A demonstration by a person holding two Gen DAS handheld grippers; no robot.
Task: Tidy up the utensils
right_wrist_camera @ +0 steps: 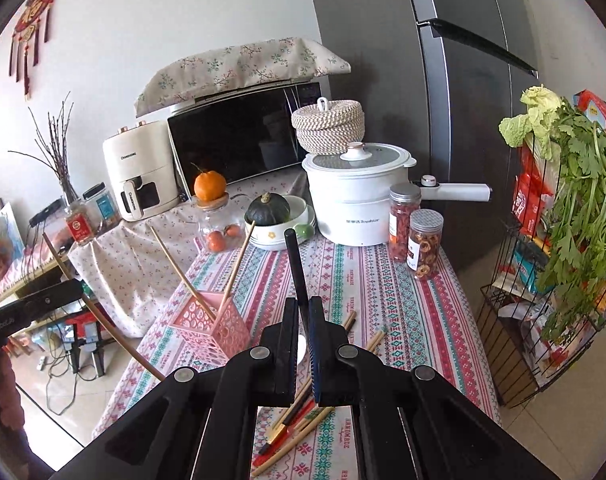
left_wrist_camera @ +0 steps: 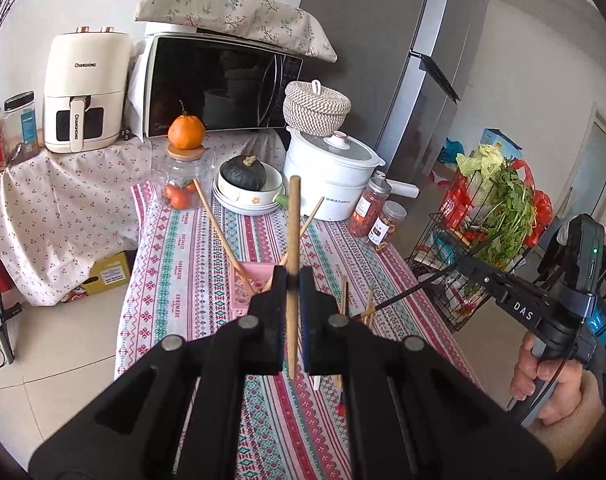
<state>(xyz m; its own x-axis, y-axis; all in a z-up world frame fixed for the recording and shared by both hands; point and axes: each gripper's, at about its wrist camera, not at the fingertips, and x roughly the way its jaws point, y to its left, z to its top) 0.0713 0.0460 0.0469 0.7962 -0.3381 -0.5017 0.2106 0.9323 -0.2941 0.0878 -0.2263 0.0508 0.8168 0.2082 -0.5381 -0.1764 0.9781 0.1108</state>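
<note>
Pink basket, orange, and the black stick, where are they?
Pink basket (right_wrist_camera: 213,330): right wrist view, on its patterned side wall.
Orange (left_wrist_camera: 186,131): left wrist view, middle of its peel.
Black stick (right_wrist_camera: 295,268): right wrist view, shaft above the right hand-held gripper (right_wrist_camera: 303,344).

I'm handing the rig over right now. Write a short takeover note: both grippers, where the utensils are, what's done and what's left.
Left hand-held gripper: shut on a light wooden chopstick, held upright.
Right hand-held gripper: shut on a black chopstick.
Pink perforated plastic holder stands on the striped tablecloth; two wooden chopsticks lean in it.
Left: drop both held chopsticks into the holder, then collect the loose chopsticks lying on the cloth near the grippers.
</note>
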